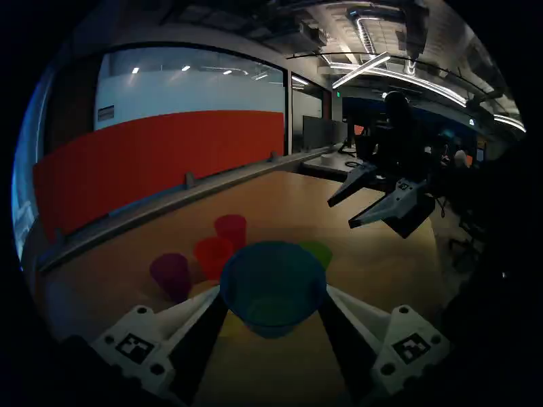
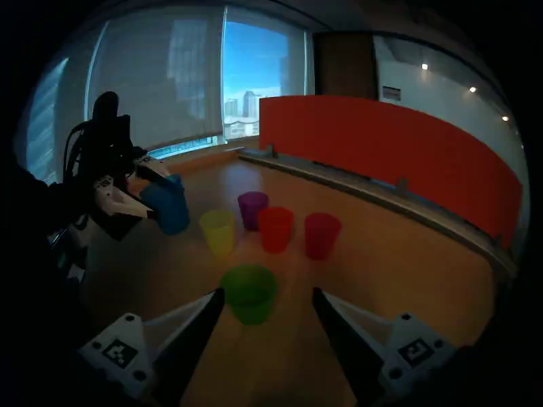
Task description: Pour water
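My left gripper (image 1: pixel 273 298) is shut on a blue cup (image 1: pixel 271 285), whose open mouth faces the camera. Beyond it on the wooden table stand a purple cup (image 1: pixel 171 275), an orange-red cup (image 1: pixel 213 256), a crimson cup (image 1: pixel 231 230) and a green cup (image 1: pixel 319 252). In the right gripper view, my right gripper (image 2: pixel 267 293) is open, with the green cup (image 2: pixel 249 293) between its fingertips, nearer the left one. Behind it stand a yellow cup (image 2: pixel 218 232), the purple cup (image 2: pixel 252 209), the orange-red cup (image 2: pixel 275 228) and the crimson cup (image 2: pixel 321 235). The left gripper (image 2: pixel 153 186) holds the blue cup (image 2: pixel 166 203) at left.
The table (image 2: pixel 407 271) is long, with a raised rail (image 2: pixel 380 186) and a red partition (image 2: pixel 407 149) along its far edge. The right gripper (image 1: pixel 353 203) hovers open above the table's right side. Desks and chairs (image 1: pixel 400 129) stand beyond the table's end.
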Available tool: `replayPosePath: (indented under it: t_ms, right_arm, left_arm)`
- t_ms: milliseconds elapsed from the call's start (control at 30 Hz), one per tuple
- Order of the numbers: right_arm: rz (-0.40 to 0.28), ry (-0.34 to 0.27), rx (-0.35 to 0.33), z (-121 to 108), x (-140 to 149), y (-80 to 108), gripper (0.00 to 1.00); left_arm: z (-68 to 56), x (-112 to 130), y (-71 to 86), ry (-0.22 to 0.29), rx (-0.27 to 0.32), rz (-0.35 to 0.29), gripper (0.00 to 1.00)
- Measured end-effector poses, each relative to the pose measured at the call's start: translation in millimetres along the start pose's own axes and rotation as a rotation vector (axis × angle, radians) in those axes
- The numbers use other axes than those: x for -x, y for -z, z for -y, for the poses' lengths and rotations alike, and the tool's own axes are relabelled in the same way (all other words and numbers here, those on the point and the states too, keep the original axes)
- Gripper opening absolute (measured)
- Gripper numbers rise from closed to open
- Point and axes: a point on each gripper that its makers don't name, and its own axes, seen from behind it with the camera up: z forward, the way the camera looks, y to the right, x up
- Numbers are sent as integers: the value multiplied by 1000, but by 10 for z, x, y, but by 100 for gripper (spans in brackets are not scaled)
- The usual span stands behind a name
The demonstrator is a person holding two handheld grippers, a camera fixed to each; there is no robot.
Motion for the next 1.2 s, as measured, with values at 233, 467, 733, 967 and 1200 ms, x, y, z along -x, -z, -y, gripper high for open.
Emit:
replayPosePath:
  t_ms: [233, 467, 733, 967, 1200]
  right_arm:
    - [-5, 2, -4, 27, -16, -22, 100]
    - [-5, 2, -7, 37, 5, -72, 100]
    - [9, 1, -19, 64, 65, -182, 100]
    - [35, 5, -38, 145, 199, -322, 100]
    - [61, 10, -51, 215, 343, -456, 100]
  left_arm:
    - [101, -198, 116, 1, -29, -48, 86]
    - [134, -385, 216, -5, -40, -92, 86]
    - [140, -592, 299, -7, -54, -147, 86]
    - [125, -619, 313, -7, -54, -157, 86]
    - [113, -635, 317, -10, -53, -160, 86]
